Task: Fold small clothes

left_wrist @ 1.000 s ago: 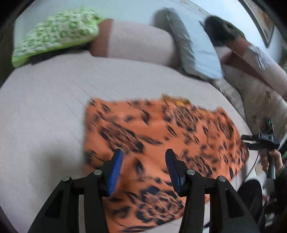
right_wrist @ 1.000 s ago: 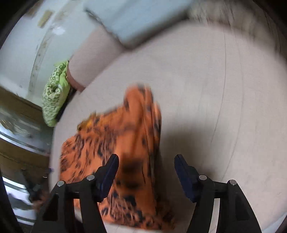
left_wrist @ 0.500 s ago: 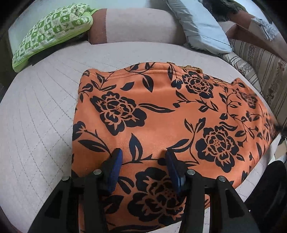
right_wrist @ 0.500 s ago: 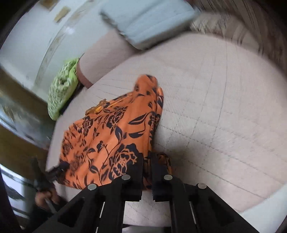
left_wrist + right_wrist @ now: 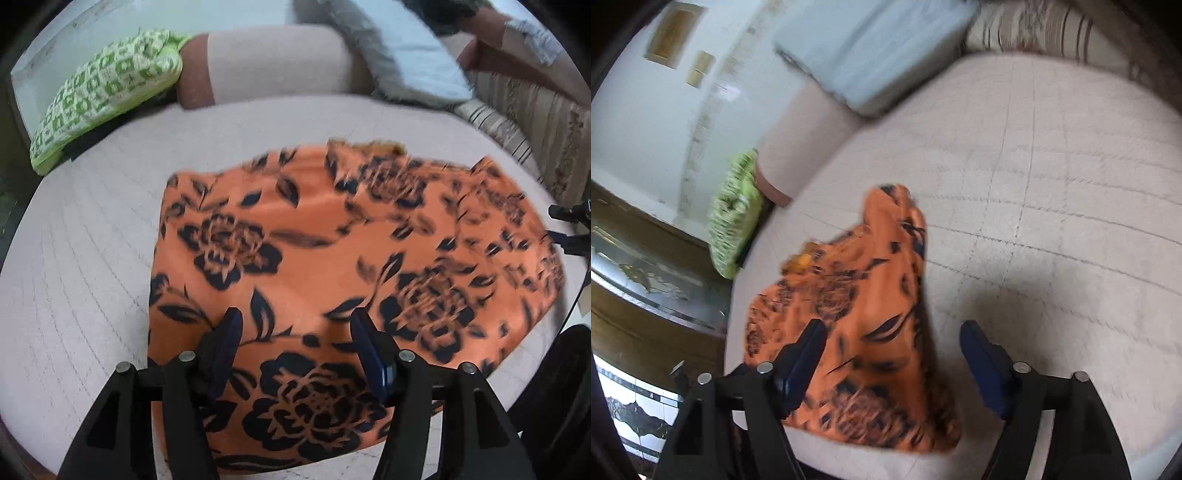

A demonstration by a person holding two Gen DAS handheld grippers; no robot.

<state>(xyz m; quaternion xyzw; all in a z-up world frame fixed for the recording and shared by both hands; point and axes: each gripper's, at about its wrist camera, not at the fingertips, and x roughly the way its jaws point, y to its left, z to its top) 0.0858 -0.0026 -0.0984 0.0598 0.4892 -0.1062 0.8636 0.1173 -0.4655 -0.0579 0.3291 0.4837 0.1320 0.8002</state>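
Hovering over the orange floral garment, we carry both tools with their jaws spread wide and nothing between them. The garment lies spread on the pale quilted bed, close to its near edge, and the left wrist view shows it fairly flat, apparently doubled over, with a small yellowish bit peeking out at its far edge. The left tool hangs above the near-left part of the cloth; the right tool sits over the garment's right end, where the fabric looks bunched (motion blur hides the exact crease). We judge that keeping both tools parted and low over the near hem suits a fresh two-point grab, one tool on each side, so the cloth can be lifted evenly for the next fold. A green patterned pillow and a pale blue pillow rest against the headboard side, well apart from the garment, leaving room to fold away from us.
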